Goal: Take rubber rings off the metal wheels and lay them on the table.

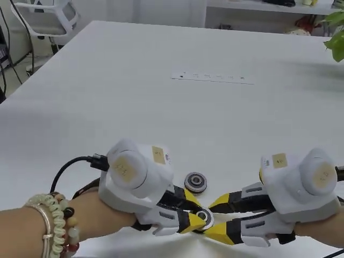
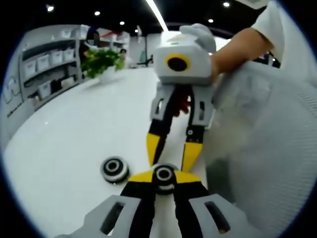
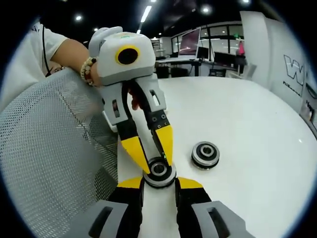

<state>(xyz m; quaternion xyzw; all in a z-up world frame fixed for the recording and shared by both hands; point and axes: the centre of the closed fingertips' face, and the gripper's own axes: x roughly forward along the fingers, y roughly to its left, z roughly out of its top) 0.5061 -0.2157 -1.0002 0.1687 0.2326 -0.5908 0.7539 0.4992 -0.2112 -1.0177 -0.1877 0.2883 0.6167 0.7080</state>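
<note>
A small metal wheel [image 1: 203,217] with a black rubber ring is held just above the table near its front edge. My left gripper [image 1: 192,210] comes in from the left and my right gripper [image 1: 216,217] from the right, tips meeting at this wheel. In the left gripper view the wheel [image 2: 164,177] sits between my left gripper's [image 2: 164,178] yellow tips, with the right gripper [image 2: 171,157] right behind it. In the right gripper view the wheel [image 3: 159,171] sits between my right gripper's [image 3: 159,183] tips, and the left gripper [image 3: 156,156] touches it from above. A second ringed wheel [image 1: 195,182] lies flat on the table.
The white table [image 1: 161,97] stretches far ahead with a flat strip of sockets [image 1: 212,78] at its middle. A black cable [image 1: 70,166] trails from the left gripper. A chair [image 1: 45,19] stands at the far left, a plant [image 1: 336,37] at the far right.
</note>
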